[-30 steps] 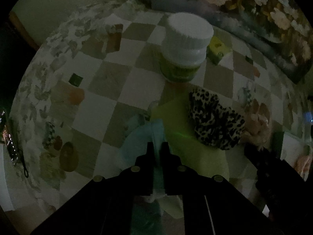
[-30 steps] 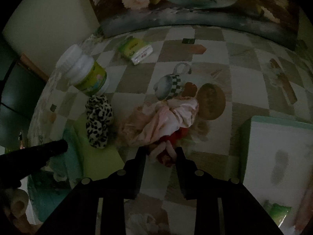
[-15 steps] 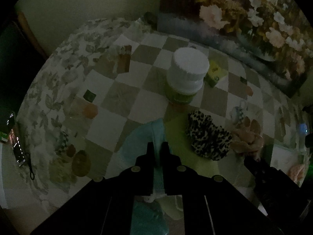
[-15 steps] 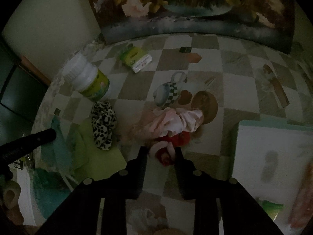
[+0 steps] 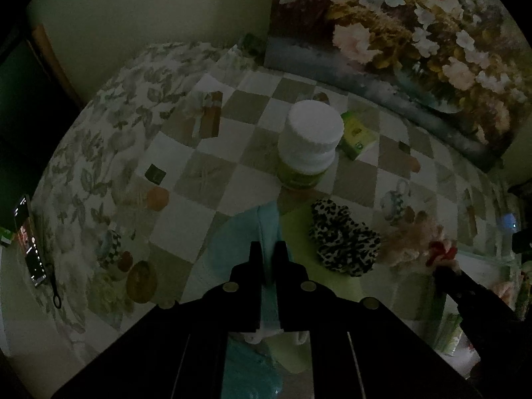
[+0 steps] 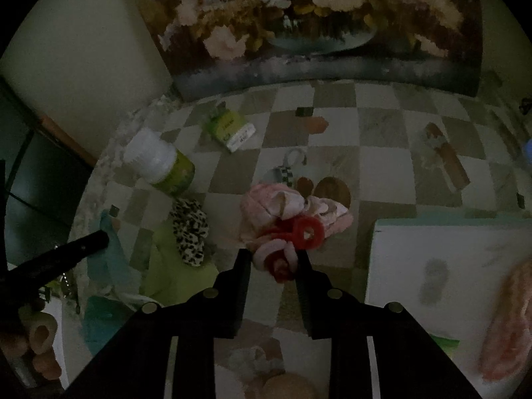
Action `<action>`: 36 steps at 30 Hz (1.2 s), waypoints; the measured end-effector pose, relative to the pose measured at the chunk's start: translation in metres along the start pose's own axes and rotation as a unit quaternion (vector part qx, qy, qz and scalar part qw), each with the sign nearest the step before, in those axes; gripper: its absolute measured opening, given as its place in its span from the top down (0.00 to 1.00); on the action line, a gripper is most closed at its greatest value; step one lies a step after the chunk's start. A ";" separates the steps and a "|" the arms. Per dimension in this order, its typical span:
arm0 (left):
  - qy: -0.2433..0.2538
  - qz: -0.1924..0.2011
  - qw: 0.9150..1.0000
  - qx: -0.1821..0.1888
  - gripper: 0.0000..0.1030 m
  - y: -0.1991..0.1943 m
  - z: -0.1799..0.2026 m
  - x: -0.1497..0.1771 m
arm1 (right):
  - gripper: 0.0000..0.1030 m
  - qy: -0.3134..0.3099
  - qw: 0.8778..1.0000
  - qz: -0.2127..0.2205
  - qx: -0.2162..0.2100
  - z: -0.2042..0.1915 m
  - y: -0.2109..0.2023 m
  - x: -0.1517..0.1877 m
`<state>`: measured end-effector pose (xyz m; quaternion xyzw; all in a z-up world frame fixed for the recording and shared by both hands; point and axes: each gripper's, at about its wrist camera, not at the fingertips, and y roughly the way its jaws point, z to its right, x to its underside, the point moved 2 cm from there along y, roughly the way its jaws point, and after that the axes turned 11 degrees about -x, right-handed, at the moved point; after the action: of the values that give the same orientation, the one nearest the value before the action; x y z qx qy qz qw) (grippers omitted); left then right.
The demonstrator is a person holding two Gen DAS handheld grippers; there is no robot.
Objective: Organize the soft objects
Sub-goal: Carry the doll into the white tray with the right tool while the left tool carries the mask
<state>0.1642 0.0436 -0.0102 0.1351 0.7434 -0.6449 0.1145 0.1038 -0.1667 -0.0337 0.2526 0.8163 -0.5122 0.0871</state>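
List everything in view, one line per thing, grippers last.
bottle: one, white cap, green label, upright at the table's middle
box: one, green and white, lying behind the bottle
leopard scrunchie: one, black and white, on the green cloth
green cloth: one, under the scrunchie
teal cloth: one, in the left gripper
pink cloth: one, beside the red rings
red rings: a few, red and pink, in the right gripper
phone: one, lit, table's left edge
painting: one, floral, against the wall
left gripper: shut on the teal cloth
right gripper: shut on the red rings

white-capped bottle (image 5: 307, 143), green carton (image 5: 357, 134), phone (image 5: 29, 241)
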 end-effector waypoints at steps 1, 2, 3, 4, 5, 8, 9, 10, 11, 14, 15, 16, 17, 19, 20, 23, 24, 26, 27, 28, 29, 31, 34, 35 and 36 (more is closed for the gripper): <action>0.000 0.001 1.000 0.001 0.93 -0.001 0.000 0.000 | 0.72 0.001 1.000 0.002 -0.004 -0.001 -0.003 -0.001; 0.000 0.002 1.000 0.001 0.93 -0.002 0.000 -0.001 | 0.72 0.002 1.000 0.003 -0.007 -0.003 -0.004 -0.001; 0.000 0.003 1.000 0.001 0.93 -0.003 0.000 -0.001 | 0.72 0.004 1.000 0.005 -0.011 -0.004 -0.007 -0.002; 0.000 0.004 1.000 0.002 0.93 -0.003 0.000 -0.001 | 0.72 0.005 1.000 0.006 -0.015 -0.005 -0.010 -0.003; 0.000 0.004 1.000 0.002 0.93 -0.004 0.000 -0.001 | 0.72 0.004 1.000 0.007 -0.016 -0.006 -0.011 -0.004; -0.001 0.007 1.000 0.004 0.93 -0.007 0.000 -0.002 | 0.72 -0.003 1.000 0.016 -0.016 -0.012 -0.020 -0.006; -0.001 0.009 1.000 0.004 0.93 -0.008 0.000 -0.002 | 0.72 -0.004 1.000 0.021 -0.018 -0.013 -0.024 -0.008; -0.002 0.010 1.000 0.005 0.93 -0.009 0.000 -0.002 | 0.72 -0.004 1.000 0.025 -0.019 -0.015 -0.028 -0.009; -0.002 0.012 1.000 0.006 0.93 -0.011 0.000 -0.002 | 0.72 -0.005 0.999 0.028 -0.019 -0.016 -0.031 -0.009; -0.002 0.021 1.000 0.007 0.93 -0.018 0.000 -0.004 | 0.72 -0.007 0.999 0.038 -0.017 -0.020 -0.041 -0.012; -0.002 0.025 1.000 0.006 0.93 -0.021 0.001 -0.004 | 0.72 -0.006 0.999 0.041 -0.015 -0.021 -0.045 -0.013; -0.001 0.030 1.000 0.005 0.93 -0.026 0.002 -0.004 | 0.72 -0.006 0.999 0.044 -0.014 -0.021 -0.047 -0.014; 0.000 0.035 0.999 0.004 0.93 -0.030 0.003 -0.005 | 0.72 -0.005 0.999 0.047 -0.012 -0.021 -0.051 -0.015; 0.003 0.048 0.999 0.006 0.93 -0.040 0.006 -0.005 | 0.72 -0.003 0.998 0.057 -0.008 -0.020 -0.061 -0.017; 0.004 0.055 0.998 0.008 0.93 -0.046 0.007 -0.005 | 0.72 -0.001 0.998 0.062 -0.006 -0.020 -0.066 -0.017; 0.011 0.079 0.997 0.018 0.93 -0.065 0.015 -0.006 | 0.72 0.004 0.996 0.085 0.004 -0.016 -0.085 -0.020; 0.014 0.086 0.996 0.023 0.93 -0.072 0.018 -0.006 | 0.72 0.004 0.996 0.090 0.006 -0.014 -0.090 -0.020; 0.021 0.099 0.994 0.035 0.93 -0.084 0.027 -0.005 | 0.72 0.007 0.994 0.109 0.014 -0.011 -0.106 -0.022; 0.026 0.107 0.993 0.043 0.93 -0.091 0.032 -0.003 | 0.72 0.007 0.993 0.116 0.016 -0.010 -0.112 -0.023; 0.029 0.111 0.992 0.049 0.93 -0.096 0.036 -0.002 | 0.72 0.009 0.992 0.124 0.019 -0.008 -0.119 -0.023; 0.032 0.115 0.991 0.055 0.93 -0.101 0.041 -0.001 | 0.72 0.010 0.991 0.131 0.023 -0.005 -0.127 -0.023; 0.040 0.123 0.989 0.070 0.93 -0.110 0.053 0.002 | 0.72 0.014 0.989 0.145 0.034 0.001 -0.139 -0.023; 0.053 0.133 0.986 0.088 0.93 -0.122 0.071 0.006 | 0.72 0.028 0.984 0.165 0.066 0.017 -0.159 -0.020; 0.059 0.135 0.984 0.095 0.93 -0.126 0.078 0.007 | 0.72 0.036 0.981 0.172 0.079 0.026 -0.167 -0.018; 0.063 0.138 0.983 0.100 0.93 -0.130 0.084 0.010 | 0.72 0.040 0.980 0.177 0.086 0.031 -0.172 -0.016</action>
<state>0.1097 -0.0558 0.0949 0.2876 0.6554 -0.6841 0.1409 0.0274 -0.2591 0.0944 0.4197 0.7143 -0.5466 0.1215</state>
